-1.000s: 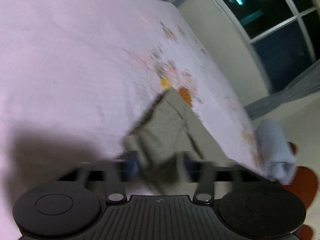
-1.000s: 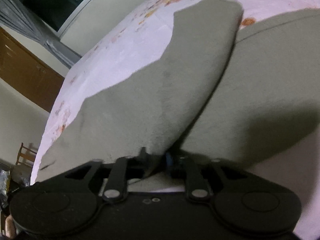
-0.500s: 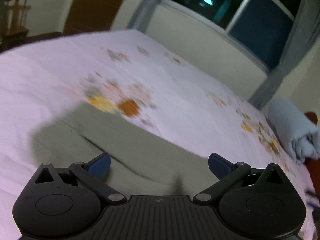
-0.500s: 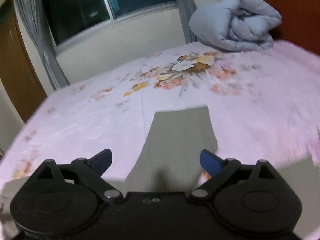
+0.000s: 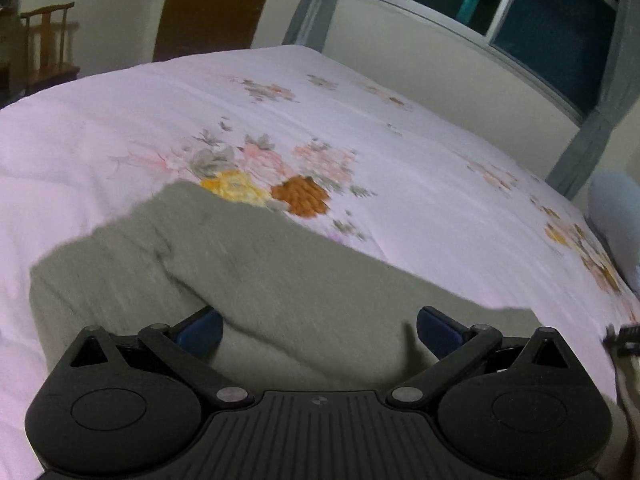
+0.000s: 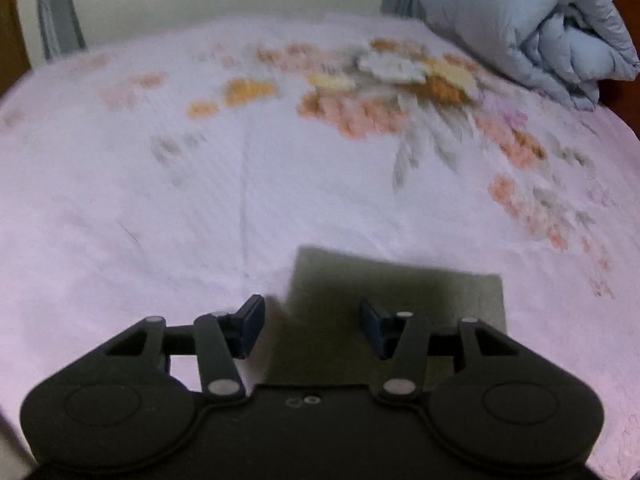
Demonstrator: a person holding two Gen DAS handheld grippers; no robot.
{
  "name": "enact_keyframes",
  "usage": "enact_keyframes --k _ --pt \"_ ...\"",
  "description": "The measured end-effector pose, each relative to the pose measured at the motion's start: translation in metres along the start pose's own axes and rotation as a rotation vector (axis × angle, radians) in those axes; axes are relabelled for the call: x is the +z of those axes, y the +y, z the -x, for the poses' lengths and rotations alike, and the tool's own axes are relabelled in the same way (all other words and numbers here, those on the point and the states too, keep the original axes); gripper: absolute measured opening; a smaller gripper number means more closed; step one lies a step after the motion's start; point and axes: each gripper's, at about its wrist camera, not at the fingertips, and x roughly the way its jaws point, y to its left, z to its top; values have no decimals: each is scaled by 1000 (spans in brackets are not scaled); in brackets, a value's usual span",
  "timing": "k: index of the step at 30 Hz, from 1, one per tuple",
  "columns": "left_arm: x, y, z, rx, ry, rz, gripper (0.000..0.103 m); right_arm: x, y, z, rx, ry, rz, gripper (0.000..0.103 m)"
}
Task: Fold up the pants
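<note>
The grey-green pants (image 5: 280,276) lie flat on the pink flowered bed sheet (image 5: 100,140), with a fold ridge running across them. My left gripper (image 5: 318,330) is open just above the pants and holds nothing. In the right wrist view a squared end of the pants (image 6: 400,292) lies on the sheet (image 6: 160,220). My right gripper (image 6: 312,326) is open over its left corner and holds nothing.
A rolled pale blue duvet (image 6: 528,28) sits at the head of the bed, also seen at the right edge of the left wrist view (image 5: 616,216). A window (image 5: 552,20), grey curtains, a brown door (image 5: 216,4) and a wooden chair (image 5: 48,44) stand beyond the bed.
Both grippers have let go of the pants and opened. The pants have dropped flat on the sheet. Both grippers have drawn back and tilted up; the right one has partly narrowed again.
</note>
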Motion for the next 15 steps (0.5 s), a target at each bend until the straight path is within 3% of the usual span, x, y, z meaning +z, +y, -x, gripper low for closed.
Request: enact_keyframes --k 2,5,9,15 --pt "9 -2 -3 30 6 8 103 -3 2 -5 -19 -4 6 45" --pt "25 1 -1 54 -78 64 103 -5 2 -4 -27 -12 16 41" --pt "36 15 -10 47 -60 177 103 -3 -14 2 18 -30 -40 2" --pt "29 32 -8 -90 -48 368 103 -6 -27 31 59 -112 -60 0"
